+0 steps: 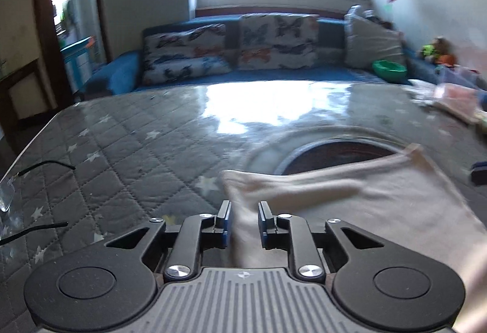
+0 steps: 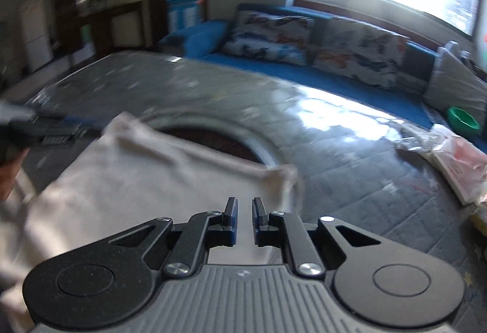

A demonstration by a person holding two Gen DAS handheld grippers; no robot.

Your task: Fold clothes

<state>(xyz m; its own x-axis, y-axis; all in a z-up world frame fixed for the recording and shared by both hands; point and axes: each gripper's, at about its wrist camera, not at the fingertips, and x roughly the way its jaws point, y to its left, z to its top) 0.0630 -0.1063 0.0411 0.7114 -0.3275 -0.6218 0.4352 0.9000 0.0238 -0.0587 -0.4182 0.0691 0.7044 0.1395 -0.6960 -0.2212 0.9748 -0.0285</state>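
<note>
A pale beige garment point(image 1: 350, 199) lies stretched across the grey quilted table cover point(image 1: 121, 150). My left gripper point(image 1: 243, 211) is shut on the garment's left edge, with cloth running between the fingers. My right gripper point(image 2: 244, 208) is shut on the garment point(image 2: 121, 181) near its right corner. The garment's far edge is rolled into a ridge. The left gripper also shows in the right wrist view point(image 2: 45, 129) at the garment's far left corner. Both views are blurred by motion.
A round hole point(image 1: 338, 153) in the cover shows dark red beyond the garment. Plastic bags and packets point(image 2: 450, 156) lie at the table's right. A blue sofa point(image 1: 213, 59) with butterfly cushions and a green bowl point(image 1: 389, 68) stand behind. Black cables point(image 1: 45, 165) lie at the left.
</note>
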